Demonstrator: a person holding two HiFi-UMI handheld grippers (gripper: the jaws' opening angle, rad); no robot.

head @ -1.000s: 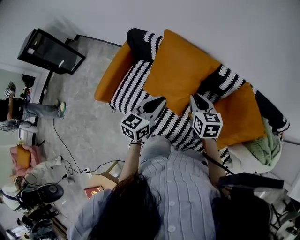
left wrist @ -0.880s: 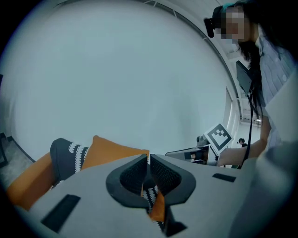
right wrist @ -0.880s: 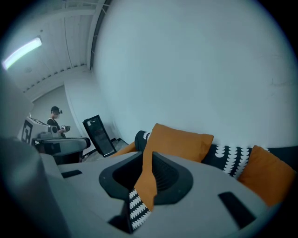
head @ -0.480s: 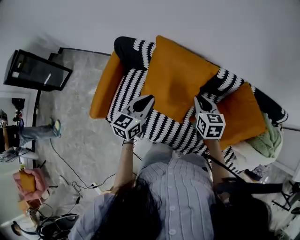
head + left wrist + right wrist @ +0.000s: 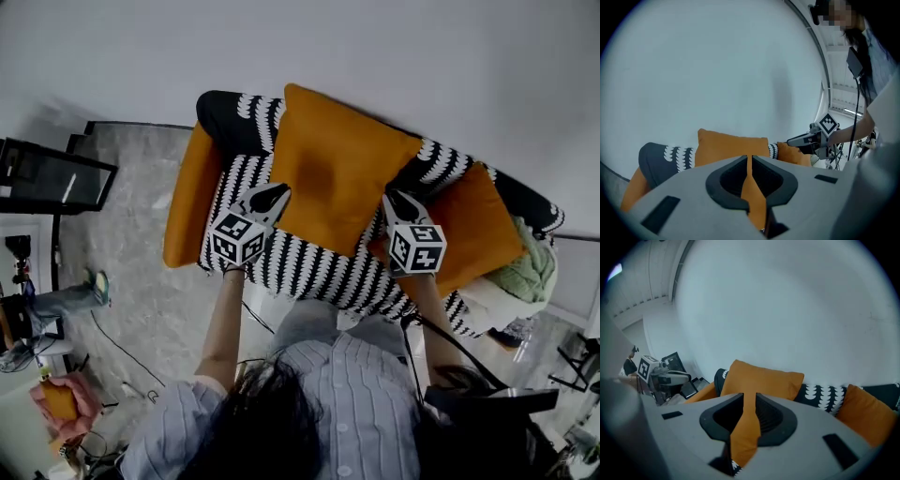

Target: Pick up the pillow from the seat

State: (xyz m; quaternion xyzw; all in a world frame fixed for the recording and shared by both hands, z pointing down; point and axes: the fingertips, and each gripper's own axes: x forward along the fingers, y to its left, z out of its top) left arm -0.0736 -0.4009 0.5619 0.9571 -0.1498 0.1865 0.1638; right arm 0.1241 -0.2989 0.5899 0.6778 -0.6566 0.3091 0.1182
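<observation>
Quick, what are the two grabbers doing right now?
Left gripper: closed, pinching the orange pillow by its fabric.
Right gripper: closed, pinching the same pillow.

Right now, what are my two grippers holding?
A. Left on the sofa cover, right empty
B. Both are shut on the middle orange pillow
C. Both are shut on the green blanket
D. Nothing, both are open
B: each gripper view shows orange fabric pinched between its closed jaws, and the head view has the left gripper and right gripper at the lower corners of the pillow.
</observation>
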